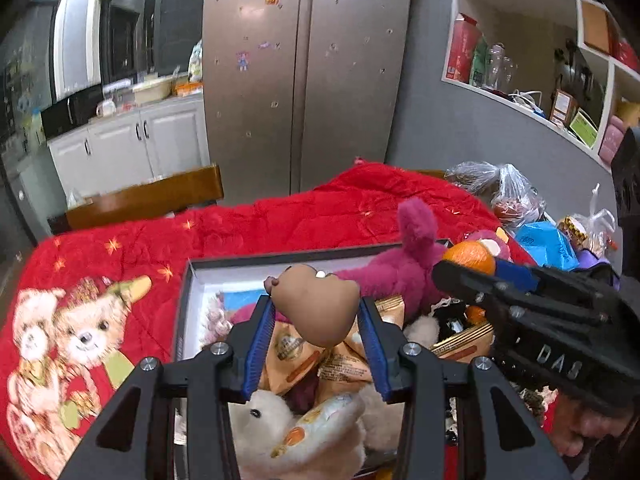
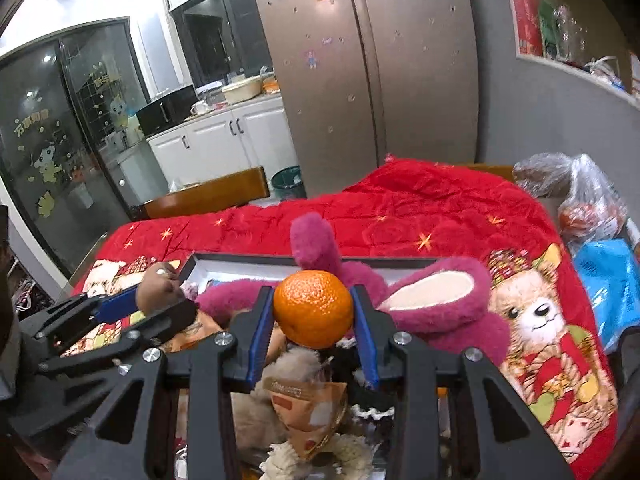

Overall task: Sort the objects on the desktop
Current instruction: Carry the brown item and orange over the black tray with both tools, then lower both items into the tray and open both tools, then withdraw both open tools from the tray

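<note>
My left gripper (image 1: 316,312) is shut on a brown rounded toy (image 1: 320,304), held above a dark-rimmed open box (image 1: 256,260). My right gripper (image 2: 313,308) is shut on an orange (image 2: 313,309) over the same box (image 2: 240,258). Each gripper shows in the other's view: the right gripper (image 1: 472,268) with the orange (image 1: 469,255) at the right, the left gripper (image 2: 132,304) with the brown toy (image 2: 158,290) at the left. The box holds a magenta plush (image 2: 436,300), a white plush (image 1: 264,412) and snack packets (image 1: 296,352).
A red quilt printed with bears (image 1: 340,204) covers the table. Plastic bags (image 1: 516,196) and a blue packet (image 1: 546,242) lie at its right edge. Behind stand a wooden chair back (image 1: 152,196), a steel fridge (image 1: 304,72), white cabinets and wall shelves (image 1: 528,60).
</note>
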A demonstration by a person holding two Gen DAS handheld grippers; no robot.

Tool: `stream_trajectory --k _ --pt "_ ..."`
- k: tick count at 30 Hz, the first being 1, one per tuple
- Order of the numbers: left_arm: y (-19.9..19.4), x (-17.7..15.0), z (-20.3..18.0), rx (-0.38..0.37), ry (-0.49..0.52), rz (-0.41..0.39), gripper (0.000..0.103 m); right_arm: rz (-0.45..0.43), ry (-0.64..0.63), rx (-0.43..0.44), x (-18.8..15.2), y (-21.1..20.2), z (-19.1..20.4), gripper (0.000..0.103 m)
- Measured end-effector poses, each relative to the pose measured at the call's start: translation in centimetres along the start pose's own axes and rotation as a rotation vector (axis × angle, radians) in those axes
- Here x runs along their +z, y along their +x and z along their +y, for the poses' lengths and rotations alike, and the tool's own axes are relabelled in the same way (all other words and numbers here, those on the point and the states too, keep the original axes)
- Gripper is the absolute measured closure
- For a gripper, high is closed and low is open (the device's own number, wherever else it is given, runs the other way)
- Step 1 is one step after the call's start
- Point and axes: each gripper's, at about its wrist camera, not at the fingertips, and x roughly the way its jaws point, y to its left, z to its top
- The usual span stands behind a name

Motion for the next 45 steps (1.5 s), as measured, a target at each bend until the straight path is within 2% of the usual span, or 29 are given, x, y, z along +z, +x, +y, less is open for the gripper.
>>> stream_trajectory --k 2,6,15,29,30,31,32,34,35,38,40,45 --pt "0.6 0.0 0.0 -0.016 -0.010 0.020 0.060 0.011 -0.014 -0.007 -0.2 0.5 0.3 0.064" --pt "1.0 -0.3 0.0 0.012 -0.001 0.025 0.060 0.030 -0.019 -0.007 -0.7 1.1 0.7 0.064" --pt "1.3 -0.2 0.3 0.006 -0.011 0.038 0.060 0.024 -0.034 -0.028 -0.7 0.8 0.9 0.064" --pt "2.0 -0.5 0.3 0.038 0.011 0.066 0.059 0.025 -0.051 -0.074 -0.8 1.2 1.0 0.063" --pt "2.0 -0.5 0.3 0.039 0.014 0.071 0.058 0.020 -0.054 -0.081 -0.8 1.1 1.1 0.061" --pt "1.9 -0.4 0.3 0.043 0.019 0.074 0.054 0.017 -0.053 -0.084 -0.7 1.0 1.0 0.050" --pt "1.8 -0.4 0.2 0.056 0.024 0.073 0.045 0.011 -0.047 -0.086 -0.7 0.9 1.0 0.038" --pt "1.4 -0.3 0.3 0.063 0.023 0.050 0.031 -0.008 -0.031 -0.079 -0.5 0.3 0.7 0.027" --pt "1.1 -0.2 0.3 0.061 0.019 0.033 0.027 -0.013 -0.032 -0.081 -0.4 0.0 0.7 0.024" --pt "0.5 -0.1 0.1 0.071 0.019 -0.005 0.024 -0.026 -0.034 -0.082 -0.2 -0.6 0.7 0.018" --pt "0.5 0.0 -0.1 0.073 0.027 0.005 0.024 -0.033 -0.033 -0.078 0.0 -1.1 0.8 0.016" --pt "0.3 0.1 -0.2 0.077 0.040 -0.008 0.024 -0.038 -0.040 -0.074 0.1 -1.3 1.2 0.015"
